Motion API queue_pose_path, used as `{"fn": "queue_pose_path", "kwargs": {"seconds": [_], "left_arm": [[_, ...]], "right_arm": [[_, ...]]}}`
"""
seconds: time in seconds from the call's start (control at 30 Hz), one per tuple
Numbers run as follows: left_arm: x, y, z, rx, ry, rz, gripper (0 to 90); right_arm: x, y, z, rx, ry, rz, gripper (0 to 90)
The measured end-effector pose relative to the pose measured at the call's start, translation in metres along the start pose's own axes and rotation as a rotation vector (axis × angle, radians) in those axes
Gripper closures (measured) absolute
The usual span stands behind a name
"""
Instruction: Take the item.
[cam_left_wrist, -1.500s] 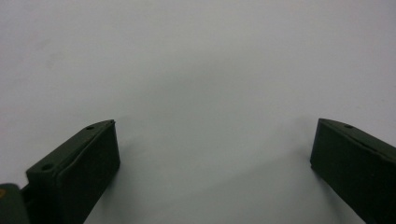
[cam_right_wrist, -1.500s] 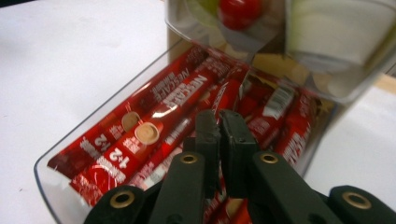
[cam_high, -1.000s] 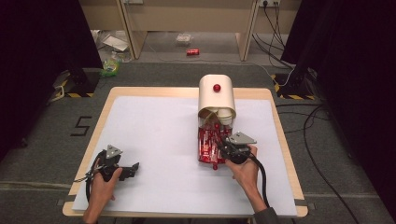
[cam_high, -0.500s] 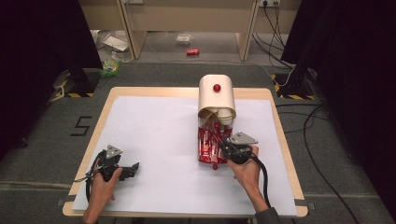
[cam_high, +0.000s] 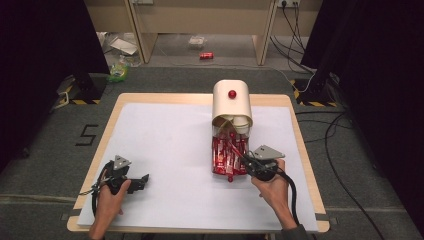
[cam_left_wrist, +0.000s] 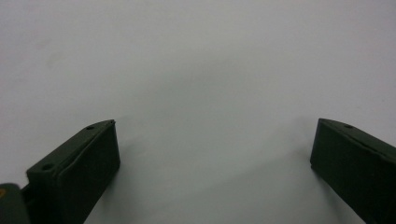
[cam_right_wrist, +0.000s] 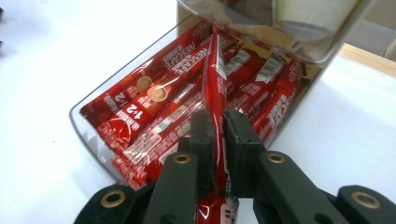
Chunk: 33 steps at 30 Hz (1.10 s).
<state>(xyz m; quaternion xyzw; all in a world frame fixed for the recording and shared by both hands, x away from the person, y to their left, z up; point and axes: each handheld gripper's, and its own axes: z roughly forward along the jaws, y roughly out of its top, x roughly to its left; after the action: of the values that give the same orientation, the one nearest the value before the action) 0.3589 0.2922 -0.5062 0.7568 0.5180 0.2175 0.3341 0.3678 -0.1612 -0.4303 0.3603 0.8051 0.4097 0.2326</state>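
I'm parking my left gripper (cam_high: 142, 179) low on the white sheet (cam_high: 165, 145), jaws spread wide apart with nothing between them; in the left gripper view there is only bare sheet ahead of the tool. My left hand (cam_high: 111, 200) is lying flat behind it, forearm coming in from the near table edge, gripper pointing off to its right. I'm judging it is idling there to keep out of the way, well apart from the work. Moving right, the clear tray (cam_right_wrist: 93, 133) of red coffee sticks is sitting directly ahead of my right gripper (cam_right_wrist: 215, 128), open end facing the tool, with the cream dispenser (cam_high: 231, 102) with its red knob just beyond it. My right gripper is clamping one red stick (cam_right_wrist: 215, 70) near its near end, jaws closed on the thin edge of the packet, pads flat on both faces. The stick is slanting up and away from the tool, its far end resting among the other sticks (cam_right_wrist: 154, 102) under the dispenser mouth, so I'm reading this as pulling a single stick out. My right hand (cam_high: 272, 187) is wrapping the grip from behind, wrist straight, forearm angling in from the near right corner, tool pointing forward and slightly to its left.
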Motion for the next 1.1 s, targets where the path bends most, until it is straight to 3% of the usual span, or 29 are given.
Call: {"fn": "queue_pose_path", "kwargs": {"seconds": [0.47,0.7,1.1], "left_arm": [[0.0,0.0,0.0,0.0,-0.001,0.0,0.8],[0.0,0.0,0.0,0.0,0.0,0.0,0.8],[0.0,0.0,0.0,0.0,0.0,0.0,0.8]], "right_arm": [[-0.018,-0.011,-0.025,-0.021,-0.036,0.025,82.7],[-0.04,-0.022,-0.043,-0.042,-0.094,0.073,82.7],[-0.062,-0.032,-0.049,-0.055,-0.159,0.116,82.7]]}}
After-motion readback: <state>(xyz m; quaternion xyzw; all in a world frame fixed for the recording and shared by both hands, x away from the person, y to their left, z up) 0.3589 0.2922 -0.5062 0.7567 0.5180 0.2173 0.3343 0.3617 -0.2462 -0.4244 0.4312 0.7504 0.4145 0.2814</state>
